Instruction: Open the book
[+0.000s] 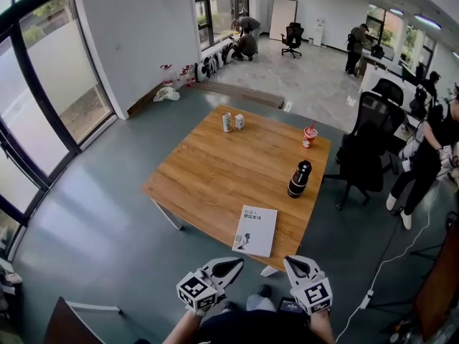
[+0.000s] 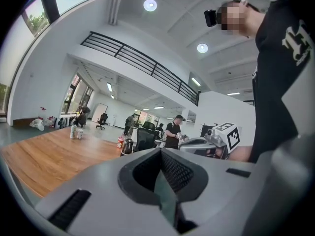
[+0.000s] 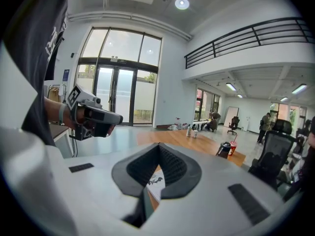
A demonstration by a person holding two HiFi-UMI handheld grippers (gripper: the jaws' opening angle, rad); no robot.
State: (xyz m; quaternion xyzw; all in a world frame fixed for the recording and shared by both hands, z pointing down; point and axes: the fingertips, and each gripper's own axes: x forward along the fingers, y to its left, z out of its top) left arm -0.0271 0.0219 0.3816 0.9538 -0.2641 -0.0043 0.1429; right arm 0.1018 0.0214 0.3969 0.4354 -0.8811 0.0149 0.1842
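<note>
The table (image 1: 215,170) is showing warm wood grain under a smooth, low-sheen finish. The book (image 1: 256,230) is showing a matt white paper cover. The bottle (image 1: 299,178) is gleaming glossy black. The floor (image 1: 93,221) is looking smooth and faintly shiny. The left gripper (image 1: 237,264) and right gripper (image 1: 290,261) are showing matt grey plastic, with ribbed dark pads (image 2: 173,169) inside.

The right claw (image 3: 158,145) is hiding most of the book (image 3: 156,182); only a sliver is showing through its notch. In the head view the cover's print is coming out too small to read, and the bottom edge is cutting off both forearms (image 1: 183,327).
</note>
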